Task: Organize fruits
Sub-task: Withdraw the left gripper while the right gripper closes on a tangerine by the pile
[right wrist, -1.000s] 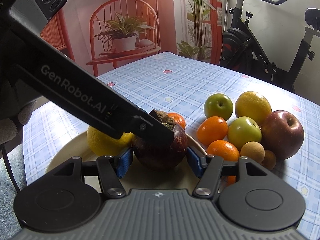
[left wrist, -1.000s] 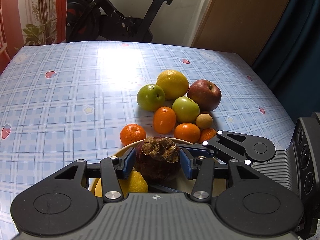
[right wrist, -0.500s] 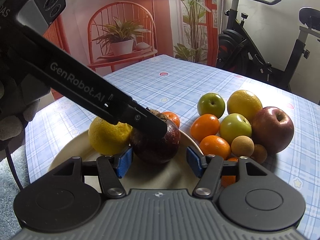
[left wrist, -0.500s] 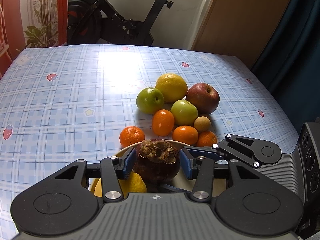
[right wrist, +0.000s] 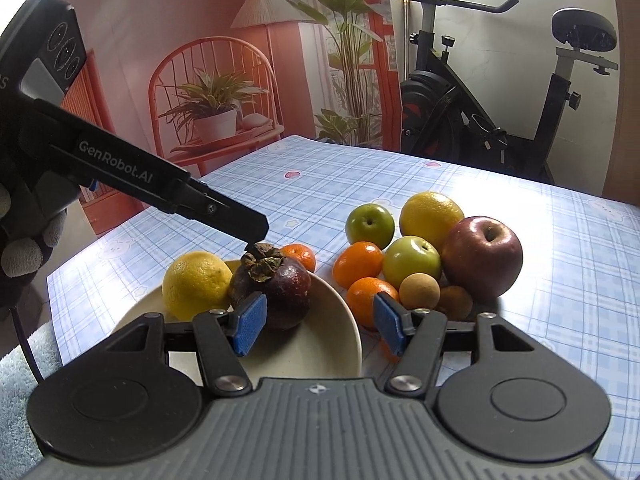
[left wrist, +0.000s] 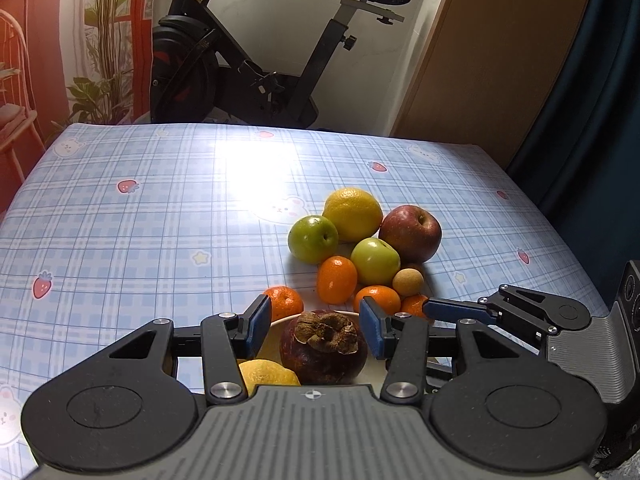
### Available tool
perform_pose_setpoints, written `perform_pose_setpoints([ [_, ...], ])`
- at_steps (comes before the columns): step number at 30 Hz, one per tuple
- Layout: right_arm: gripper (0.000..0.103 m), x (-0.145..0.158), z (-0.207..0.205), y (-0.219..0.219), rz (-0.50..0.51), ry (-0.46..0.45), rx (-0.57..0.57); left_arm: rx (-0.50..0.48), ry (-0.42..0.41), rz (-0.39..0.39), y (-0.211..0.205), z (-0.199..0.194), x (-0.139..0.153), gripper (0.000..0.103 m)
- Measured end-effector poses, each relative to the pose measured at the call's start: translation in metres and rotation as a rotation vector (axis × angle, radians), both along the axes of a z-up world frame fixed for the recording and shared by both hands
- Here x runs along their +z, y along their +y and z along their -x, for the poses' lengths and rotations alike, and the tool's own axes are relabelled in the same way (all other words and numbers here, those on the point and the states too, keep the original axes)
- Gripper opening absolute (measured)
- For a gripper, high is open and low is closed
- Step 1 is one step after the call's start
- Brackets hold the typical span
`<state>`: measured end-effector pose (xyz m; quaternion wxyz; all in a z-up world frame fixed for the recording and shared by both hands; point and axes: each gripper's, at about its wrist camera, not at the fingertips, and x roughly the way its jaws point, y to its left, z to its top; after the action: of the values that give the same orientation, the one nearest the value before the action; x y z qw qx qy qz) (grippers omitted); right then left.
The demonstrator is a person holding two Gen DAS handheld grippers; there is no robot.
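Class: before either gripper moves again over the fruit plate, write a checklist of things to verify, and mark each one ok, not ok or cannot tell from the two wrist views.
1. Mangosteen rests in the plate, upright: ok.
2. Left gripper jaws clear of the mangosteen: ok, gaps show on both sides.
3. Right gripper empty and open: ok.
4. Lemon already in the plate: ok.
5. All fruit off the tablecloth: not ok; red apple, green apples and oranges lie beside the plate.
6. Plate room for the rest: cannot tell.
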<state>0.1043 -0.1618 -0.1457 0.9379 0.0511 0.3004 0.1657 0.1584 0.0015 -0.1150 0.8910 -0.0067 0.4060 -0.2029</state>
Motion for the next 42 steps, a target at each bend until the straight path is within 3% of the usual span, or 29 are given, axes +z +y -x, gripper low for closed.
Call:
perform_pose_setpoints([
  [6, 0.061, 0.001, 0.005, -0.015, -0.015, 0.005, -0.054, 0.031, -0.048, 0.002, -0.001, -0.003, 0.004, 0.051],
  [18, 0.044, 0.001, 0.002, -0.032, -0.017, 0.015, -0.104, 0.087, -0.071, 0.003, 0.003, -0.015, 0.004, 0.051],
  [42, 0.044, -0.015, -0.012, -0.042, -0.059, 0.104, -0.144, 0.124, -0.006, 0.011, 0.011, -0.031, -0.010, 0.051],
])
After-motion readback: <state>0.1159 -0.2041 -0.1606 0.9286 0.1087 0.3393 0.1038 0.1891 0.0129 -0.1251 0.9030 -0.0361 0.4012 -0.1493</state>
